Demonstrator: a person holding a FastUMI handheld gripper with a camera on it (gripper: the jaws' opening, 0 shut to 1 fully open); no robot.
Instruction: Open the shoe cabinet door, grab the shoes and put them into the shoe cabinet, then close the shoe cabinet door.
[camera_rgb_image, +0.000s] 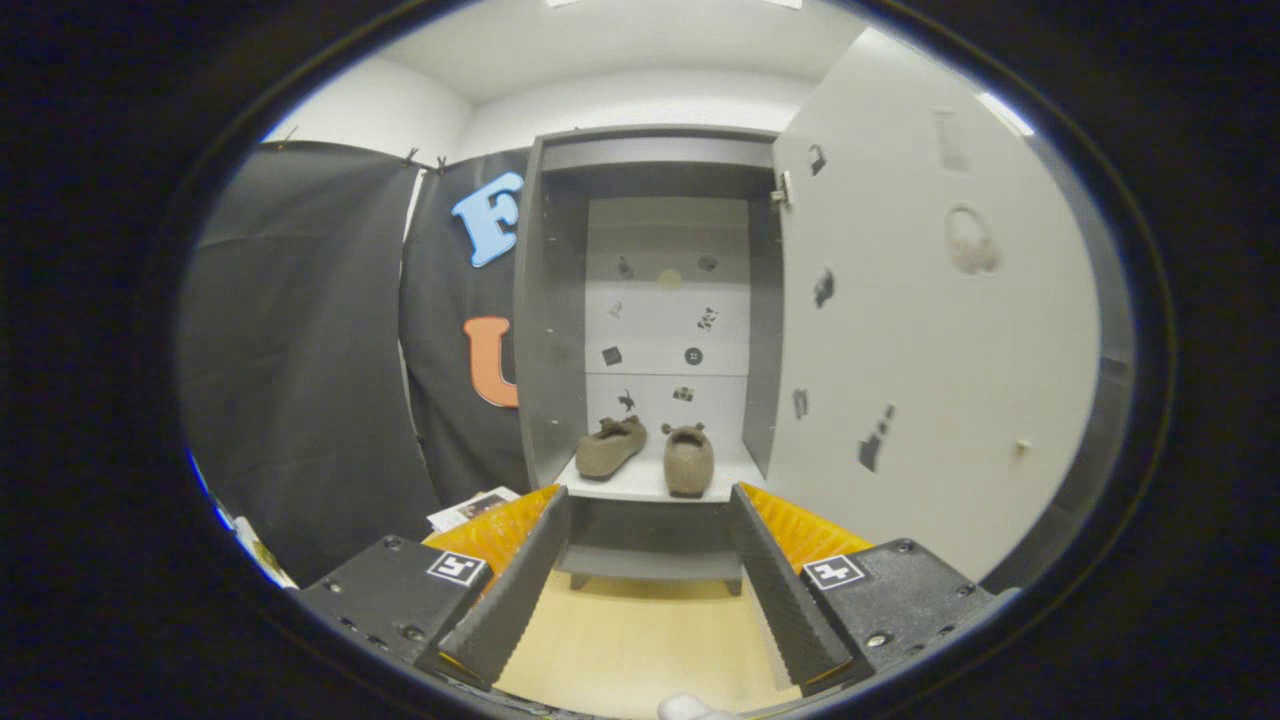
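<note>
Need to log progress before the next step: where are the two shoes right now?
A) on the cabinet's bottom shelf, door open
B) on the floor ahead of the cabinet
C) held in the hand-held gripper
A: both shoes sit on the cabinet's bottom shelf, door swung open, beyond the open, empty hand-held gripper.

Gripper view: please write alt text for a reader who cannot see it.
Two brown shoes sit side by side on the shelf inside the grey shoe cabinet, whose door stands open to the right. The gripper is open and holds nothing, its fingers apart, short of the cabinet.
</note>
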